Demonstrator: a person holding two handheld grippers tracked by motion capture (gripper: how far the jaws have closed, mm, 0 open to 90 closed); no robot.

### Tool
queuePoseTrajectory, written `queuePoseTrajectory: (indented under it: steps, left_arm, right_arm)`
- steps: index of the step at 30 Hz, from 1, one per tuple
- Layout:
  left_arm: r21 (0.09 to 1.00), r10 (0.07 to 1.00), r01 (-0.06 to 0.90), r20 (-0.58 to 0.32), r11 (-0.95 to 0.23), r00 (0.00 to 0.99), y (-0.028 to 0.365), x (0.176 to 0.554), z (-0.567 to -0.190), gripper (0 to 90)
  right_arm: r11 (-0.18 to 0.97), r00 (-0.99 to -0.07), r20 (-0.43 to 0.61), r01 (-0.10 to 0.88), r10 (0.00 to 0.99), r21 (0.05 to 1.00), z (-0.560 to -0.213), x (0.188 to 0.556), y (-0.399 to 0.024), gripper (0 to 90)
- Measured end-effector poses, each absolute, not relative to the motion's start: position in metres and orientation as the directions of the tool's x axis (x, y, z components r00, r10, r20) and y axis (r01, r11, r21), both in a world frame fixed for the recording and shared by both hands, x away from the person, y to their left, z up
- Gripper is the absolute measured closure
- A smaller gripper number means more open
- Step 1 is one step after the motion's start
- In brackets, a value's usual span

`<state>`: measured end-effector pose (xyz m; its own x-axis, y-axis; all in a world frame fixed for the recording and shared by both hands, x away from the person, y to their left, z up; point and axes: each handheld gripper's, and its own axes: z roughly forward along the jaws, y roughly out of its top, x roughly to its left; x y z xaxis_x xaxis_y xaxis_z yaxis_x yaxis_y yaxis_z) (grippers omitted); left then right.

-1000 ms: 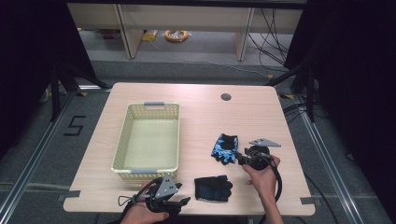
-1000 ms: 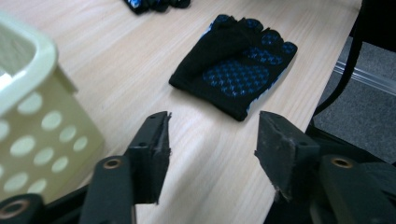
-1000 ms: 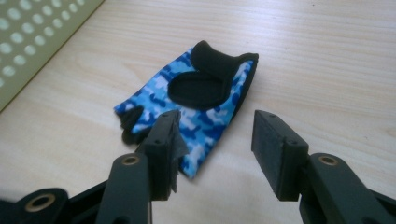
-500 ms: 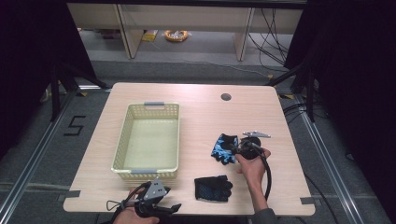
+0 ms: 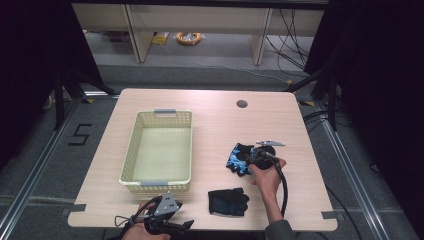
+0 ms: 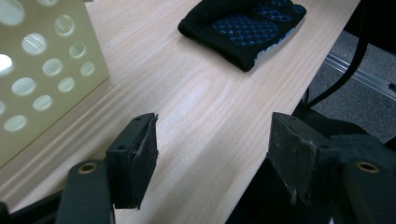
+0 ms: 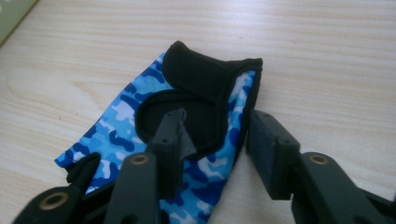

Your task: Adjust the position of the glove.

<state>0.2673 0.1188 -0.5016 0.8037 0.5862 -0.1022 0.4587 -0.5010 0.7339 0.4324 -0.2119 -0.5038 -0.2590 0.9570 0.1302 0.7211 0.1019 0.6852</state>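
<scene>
Right gripper view: jaws straddle camouflage glove [image 7: 140, 126] edge, closing; pads not clamped.

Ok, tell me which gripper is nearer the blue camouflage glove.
Right. The right gripper has its jaws astride the blue camouflage glove's edge; the left gripper sits at the table's near edge, beyond the black glove.

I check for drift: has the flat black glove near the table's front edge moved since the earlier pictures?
No. The black glove lies equally close beside the cream perforated basket.
</scene>
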Motion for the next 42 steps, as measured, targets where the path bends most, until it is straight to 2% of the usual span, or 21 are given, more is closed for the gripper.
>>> queuePoseTrajectory:
  steps: [2, 4, 5, 6, 9, 16, 23, 29, 33, 37, 39, 41, 42]
  left_arm:
    - [0.735, 0.597, 0.477, -0.122, -0.483, 0.793, 0.118, 0.266, -0.502, 32.6]
    - [0.733, 0.597, 0.477, -0.12, -0.485, 0.793, 0.118, 0.266, -0.502, 32.7]
    - [0.729, 0.599, 0.473, -0.108, -0.495, 0.793, 0.118, 0.266, -0.503, 32.8]
    - [0.729, 0.599, 0.473, -0.108, -0.495, 0.793, 0.118, 0.266, -0.503, 32.9]
    - [0.731, 0.582, 0.449, -0.087, -0.514, 0.809, 0.119, 0.267, -0.502, 33.3]
    - [0.731, 0.599, 0.474, -0.111, -0.491, 0.793, 0.118, 0.266, -0.503, 33.6]
    - [0.734, 0.59, 0.46, -0.101, -0.499, 0.801, 0.12, 0.268, -0.501, 33.7]
    - [0.743, 0.606, 0.472, -0.113, -0.475, 0.787, 0.119, 0.271, -0.5, 33.2]
    - [0.747, 0.594, 0.448, -0.089, -0.491, 0.799, 0.118, 0.275, -0.496, 33.0]
    - [0.762, 0.599, 0.454, -0.111, -0.461, 0.793, 0.111, 0.275, -0.492, 32.6]
    - [0.771, 0.593, 0.447, -0.113, -0.454, 0.797, 0.105, 0.276, -0.488, 32.3]
    - [0.773, 0.577, 0.42, -0.087, -0.475, 0.812, 0.104, 0.278, -0.487, 32.2]
    - [0.774, 0.59, 0.441, -0.109, -0.455, 0.8, 0.101, 0.277, -0.486, 32.2]
  right_arm:
    - [0.129, -0.276, 0.112, 0.722, 0.955, 0.68, -0.505, 0.433, -0.211, 65.9]
    - [0.107, -0.267, 0.13, 0.717, 0.955, 0.689, -0.508, 0.435, -0.21, 70.0]
    - [0.129, -0.284, 0.113, 0.71, 0.952, 0.693, -0.509, 0.437, -0.212, 76.0]
    - [0.129, -0.284, 0.113, 0.71, 0.952, 0.693, -0.509, 0.437, -0.212, 76.0]
    - [0.178, -0.323, 0.08, 0.693, 0.943, 0.698, -0.508, 0.436, -0.211, 85.3]
    - [0.183, -0.362, 0.095, 0.659, 0.927, 0.73, -0.506, 0.437, -0.216, 86.7]
    - [0.206, -0.448, 0.12, 0.612, 0.886, 0.764, -0.479, 0.428, -0.22, 86.9]
    - [0.22, -0.545, 0.149, 0.552, 0.825, 0.804, -0.444, 0.403, -0.233, 86.9]
    - [0.226, -0.581, 0.168, 0.543, 0.796, 0.809, -0.437, 0.388, -0.235, 86.8]
    - [0.221, -0.618, 0.216, 0.552, 0.756, 0.804, -0.435, 0.366, -0.232, 86.8]
    - [0.257, -0.666, 0.209, 0.531, 0.716, 0.808, -0.436, 0.354, -0.229, 86.8]
    - [0.264, -0.668, 0.209, 0.534, 0.714, 0.803, -0.436, 0.35, -0.229, 86.9]
    - [0.278, -0.692, 0.201, 0.514, 0.693, 0.811, -0.437, 0.349, -0.229, 86.8]
